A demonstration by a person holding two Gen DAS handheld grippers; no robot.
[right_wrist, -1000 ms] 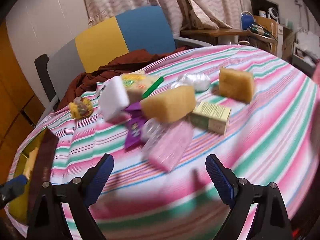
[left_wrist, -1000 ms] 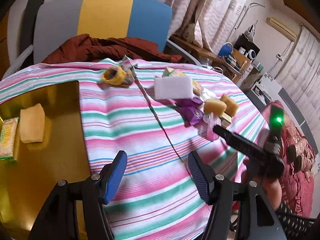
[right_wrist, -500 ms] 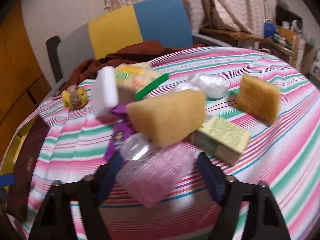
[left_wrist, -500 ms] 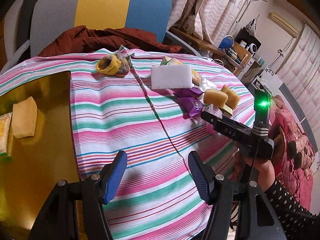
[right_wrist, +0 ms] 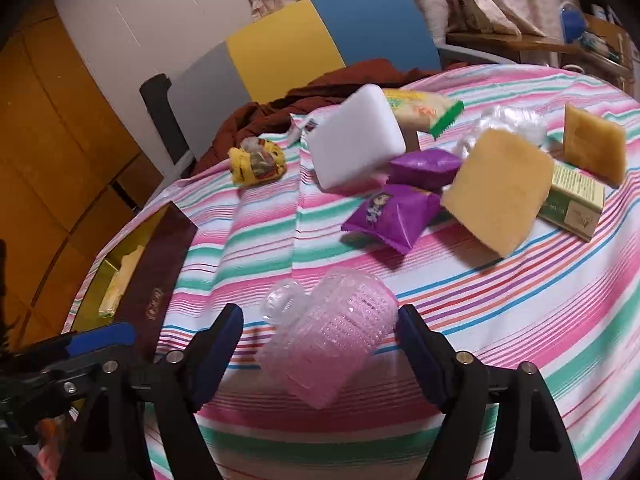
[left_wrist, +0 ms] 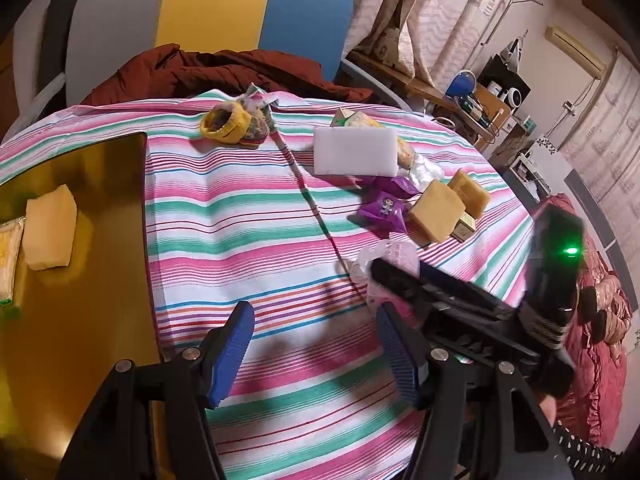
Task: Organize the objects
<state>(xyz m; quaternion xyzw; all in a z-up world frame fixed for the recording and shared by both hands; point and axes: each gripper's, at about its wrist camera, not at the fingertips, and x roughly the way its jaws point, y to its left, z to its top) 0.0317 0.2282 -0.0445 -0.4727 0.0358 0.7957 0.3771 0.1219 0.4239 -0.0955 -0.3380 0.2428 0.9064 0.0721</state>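
Note:
A clear pink plastic packet [right_wrist: 332, 332] lies on the striped tablecloth [right_wrist: 520, 312] between the fingers of my open right gripper [right_wrist: 320, 344]; whether the pads touch it I cannot tell. It also shows in the left wrist view [left_wrist: 384, 260], partly hidden by the right gripper [left_wrist: 400, 276]. My left gripper [left_wrist: 316, 344] is open and empty over the cloth, beside a gold tray [left_wrist: 80, 300] holding a yellow sponge [left_wrist: 50, 228]. Farther back lie a white sponge [right_wrist: 356, 136], two purple packets [right_wrist: 392, 216], tan sponges [right_wrist: 500, 184] and a green box [right_wrist: 572, 200].
A yellow snack bundle [left_wrist: 232, 124] lies at the far side of the table. A chair [left_wrist: 212, 20] draped with a dark red cloth [left_wrist: 224, 68] stands behind the table. A snack bag [right_wrist: 420, 108] and clear wrap [right_wrist: 508, 124] lie behind the sponges.
My right gripper has moved forward and down so the pink packet now sits between its fingers. My left gripper has shifted slightly; the right gripper now reaches across in front of it.

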